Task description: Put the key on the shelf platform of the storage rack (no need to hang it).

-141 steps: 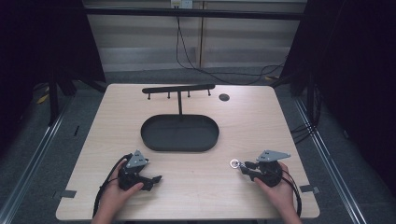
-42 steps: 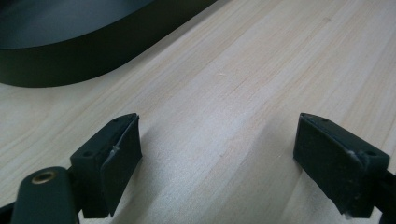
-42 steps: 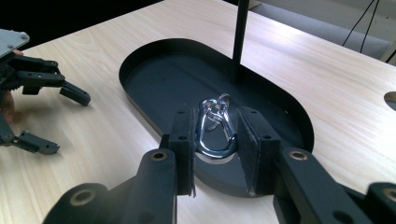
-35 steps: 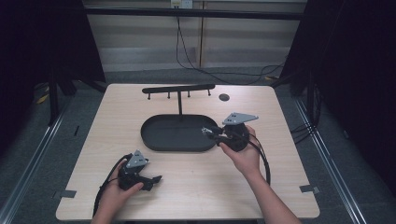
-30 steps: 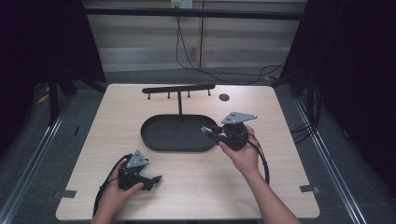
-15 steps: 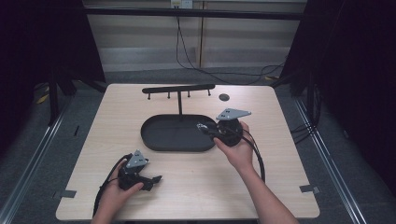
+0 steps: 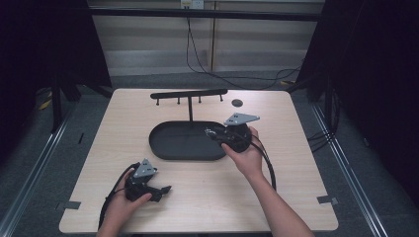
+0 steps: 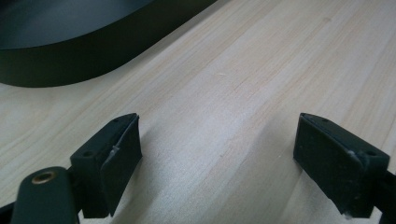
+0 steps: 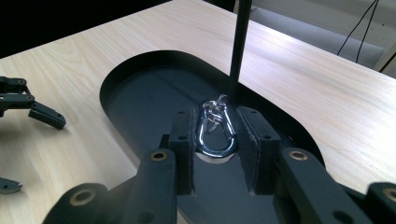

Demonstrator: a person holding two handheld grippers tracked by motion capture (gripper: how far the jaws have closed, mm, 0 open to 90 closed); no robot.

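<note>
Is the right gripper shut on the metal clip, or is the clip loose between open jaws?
Shut on it. In the right gripper view both pads of the right gripper press the sides of the metal clip, held above the black tray.

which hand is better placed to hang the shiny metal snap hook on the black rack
Right. The right gripper is shut on the shiny metal snap hook, above the black oval tray near the rack's post. The left gripper rests open on the wooden table, holding nothing.
</note>
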